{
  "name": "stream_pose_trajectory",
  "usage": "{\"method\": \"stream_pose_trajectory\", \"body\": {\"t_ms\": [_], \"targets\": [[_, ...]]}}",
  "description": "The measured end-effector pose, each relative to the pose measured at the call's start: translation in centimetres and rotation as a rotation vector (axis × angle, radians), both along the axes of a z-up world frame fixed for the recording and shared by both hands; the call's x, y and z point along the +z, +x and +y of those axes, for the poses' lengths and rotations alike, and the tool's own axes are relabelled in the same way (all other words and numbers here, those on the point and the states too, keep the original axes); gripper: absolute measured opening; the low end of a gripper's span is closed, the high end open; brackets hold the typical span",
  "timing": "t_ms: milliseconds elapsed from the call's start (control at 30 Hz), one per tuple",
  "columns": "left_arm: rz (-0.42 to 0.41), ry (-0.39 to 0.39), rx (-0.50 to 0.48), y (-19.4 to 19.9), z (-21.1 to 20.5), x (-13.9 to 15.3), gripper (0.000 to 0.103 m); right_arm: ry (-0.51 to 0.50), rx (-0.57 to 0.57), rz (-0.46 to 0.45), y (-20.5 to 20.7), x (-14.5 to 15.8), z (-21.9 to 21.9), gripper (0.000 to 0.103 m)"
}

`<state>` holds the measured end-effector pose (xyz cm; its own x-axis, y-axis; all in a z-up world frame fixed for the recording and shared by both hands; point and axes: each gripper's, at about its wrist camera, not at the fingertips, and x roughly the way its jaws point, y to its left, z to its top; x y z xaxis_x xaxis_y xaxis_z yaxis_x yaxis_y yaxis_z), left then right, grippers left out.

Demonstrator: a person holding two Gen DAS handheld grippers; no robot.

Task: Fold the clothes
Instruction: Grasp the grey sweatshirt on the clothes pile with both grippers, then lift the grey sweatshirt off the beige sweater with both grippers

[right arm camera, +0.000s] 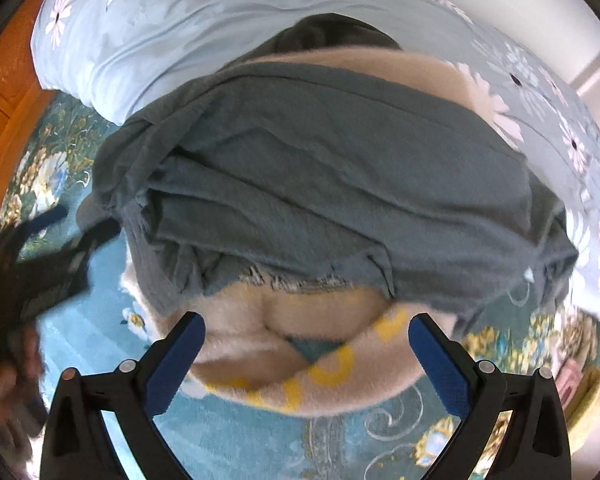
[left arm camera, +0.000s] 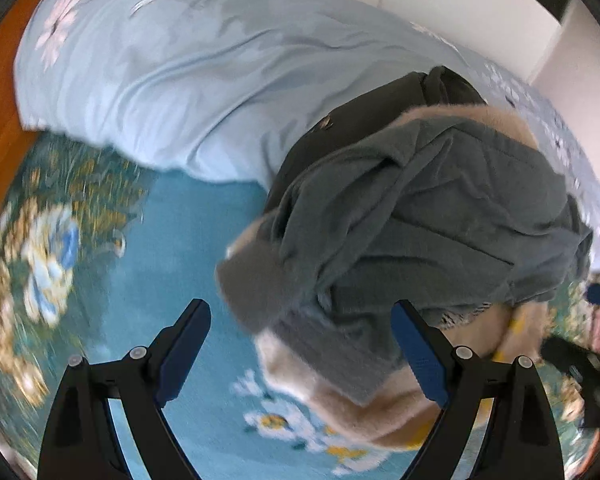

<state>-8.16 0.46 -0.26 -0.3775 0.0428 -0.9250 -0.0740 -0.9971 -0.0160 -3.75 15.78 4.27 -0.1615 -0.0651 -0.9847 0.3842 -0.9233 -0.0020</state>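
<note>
Hovering over grey garment (right arm camera: 320, 168), left tool (left arm camera: 300, 344) wide apart, right tool (right arm camera: 306, 356) likewise, both empty

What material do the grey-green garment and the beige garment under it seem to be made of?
The grey-green garment looks like soft matte knit, perhaps cotton jersey: it creases in thin limp folds, with a frayed lower edge. The beige garment looks like plush fleece: its surface is fuzzy and thick, with yellow lettering. Blur leaves both uncertain.

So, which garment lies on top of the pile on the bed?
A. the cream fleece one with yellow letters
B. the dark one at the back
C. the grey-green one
C: in the right wrist view the grey-green garment drapes over the cream fleece garment, and the dark garment only peeks out behind.
</note>
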Motion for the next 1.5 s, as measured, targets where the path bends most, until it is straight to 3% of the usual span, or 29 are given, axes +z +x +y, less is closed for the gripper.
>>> {"method": "stream_pose_trajectory", "body": {"t_ms": [67,133,167,200,233,367,500,567,667,867,1000,1200,1333,1433,1500], "targets": [[-0.008,-0.066,-0.030,-1.5,0.8,-0.4,0.092,-0.019,-0.016,-0.023,1.1,0.4,1.6,0.103],[-0.026,-0.108,-0.057,-2.5,1.3,-0.9,0.081,-0.012,-0.036,-0.039,2.4,0.8,3.5,0.103],[-0.043,-0.128,-0.072,-3.0,1.5,-1.3,0.057,0.005,-0.048,-0.031,3.1,0.9,4.5,0.103],[-0.072,-0.128,-0.091,-3.2,1.5,-1.8,0.020,0.018,-0.059,-0.021,3.8,0.9,5.5,0.103],[-0.051,-0.151,-0.085,-3.1,1.6,-1.2,0.010,0.033,-0.073,-0.010,4.6,1.0,6.6,0.103],[0.036,-0.110,-0.020,-0.7,1.0,1.5,0.009,0.029,-0.160,-0.012,6.9,1.2,10.2,0.103],[0.147,-0.059,-0.008,4.6,1.2,5.3,0.009,-0.033,-0.278,-0.023,8.9,2.0,13.0,0.103],[0.160,-0.043,-0.027,7.0,1.0,6.4,0.009,-0.058,-0.340,-0.043,10.1,3.0,14.2,0.103],[0.182,-0.104,-0.108,11.8,1.7,6.9,0.009,-0.101,-0.410,-0.032,12.0,4.2,15.9,0.103],[0.125,-0.134,-0.154,21.1,0.6,6.1,0.008,-0.151,-0.506,-0.029,16.5,5.2,19.0,0.103],[0.055,-0.175,-0.116,25.2,-0.6,4.4,0.008,-0.175,-0.533,-0.040,19.3,4.5,20.9,0.103],[-0.089,-0.224,0.086,28.4,-5.3,1.4,0.009,-0.217,-0.549,-0.073,21.5,3.0,23.0,0.103],[-0.197,-0.152,0.190,28.5,-6.6,0.2,0.011,-0.264,-0.559,-0.089,21.4,1.7,23.8,0.103],[-0.225,-0.094,0.267,28.6,-6.9,0.3,0.014,-0.286,-0.562,-0.115,20.5,0.3,23.8,0.103],[-0.258,-0.068,0.298,29.1,-6.8,0.5,0.024,-0.299,-0.555,-0.129,19.5,-0.5,23.8,0.103]]}}
